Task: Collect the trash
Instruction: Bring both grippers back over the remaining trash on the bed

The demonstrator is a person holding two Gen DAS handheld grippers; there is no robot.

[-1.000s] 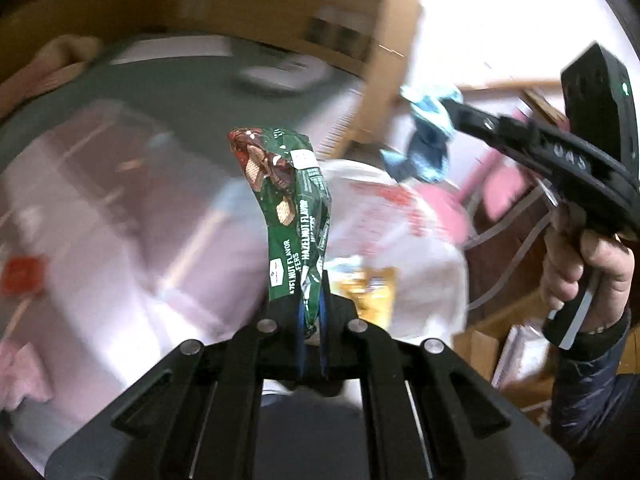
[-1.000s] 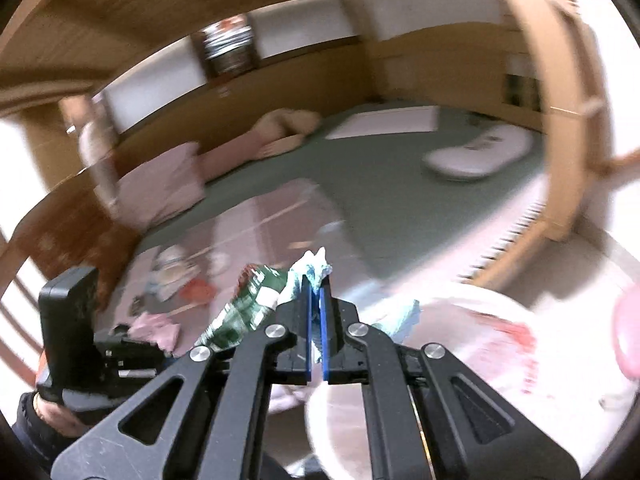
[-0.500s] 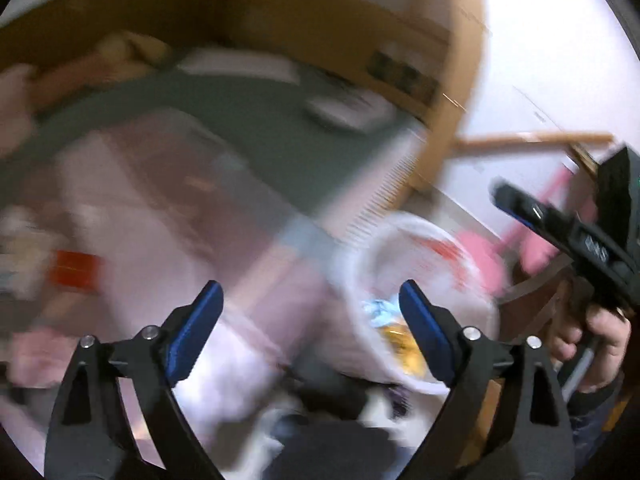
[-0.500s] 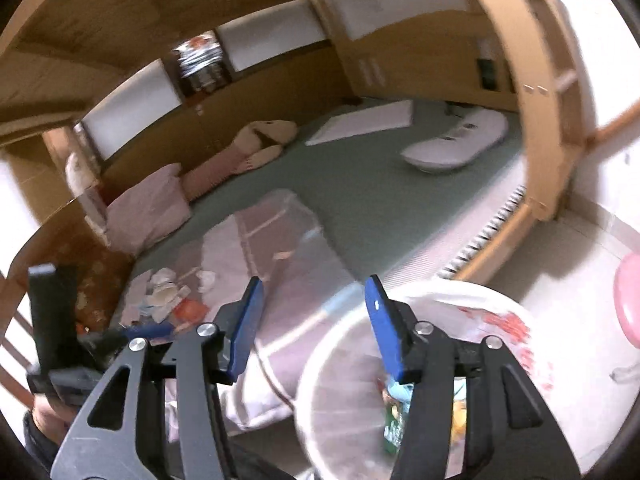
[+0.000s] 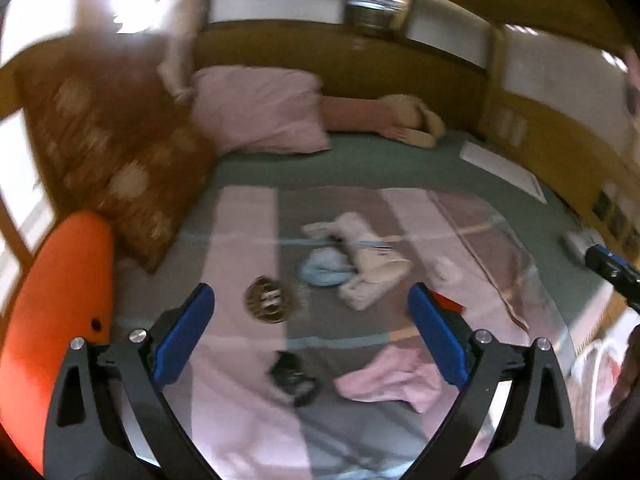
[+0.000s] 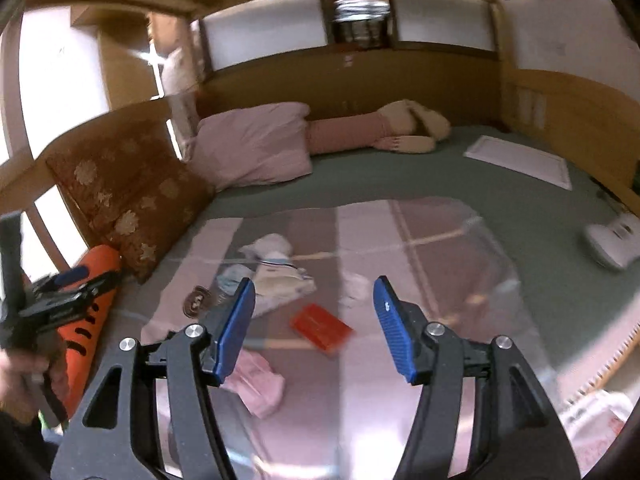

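Both grippers hover open and empty above a bed with a pink-and-grey striped blanket point(image 5: 248, 392). My left gripper point(image 5: 310, 332) is over a round brown wrapper point(image 5: 269, 300), a dark crumpled wrapper point(image 5: 294, 376) and a pink crumpled piece point(image 5: 394, 376). A white-and-blue crumpled heap point(image 5: 352, 264) lies further on. My right gripper point(image 6: 314, 320) is above a red flat packet point(image 6: 320, 328), with the pink piece point(image 6: 256, 380) at its left finger. The white trash bag shows at the right edge of the left wrist view point(image 5: 596, 368) and at the lower right of the right wrist view point(image 6: 592, 416).
A pink pillow point(image 5: 260, 108), a brown flowered cushion point(image 5: 132, 184), an orange cushion point(image 5: 52, 304) and a plush toy point(image 5: 400, 120) line the head and left side of the bed. A white device point(image 6: 612, 240) and a white board point(image 6: 520, 160) lie on the green sheet.
Both grippers opened and dropped the green wafer wrapper and the blue tissue into the white bag. Both then swung back from the bag to face the bed.
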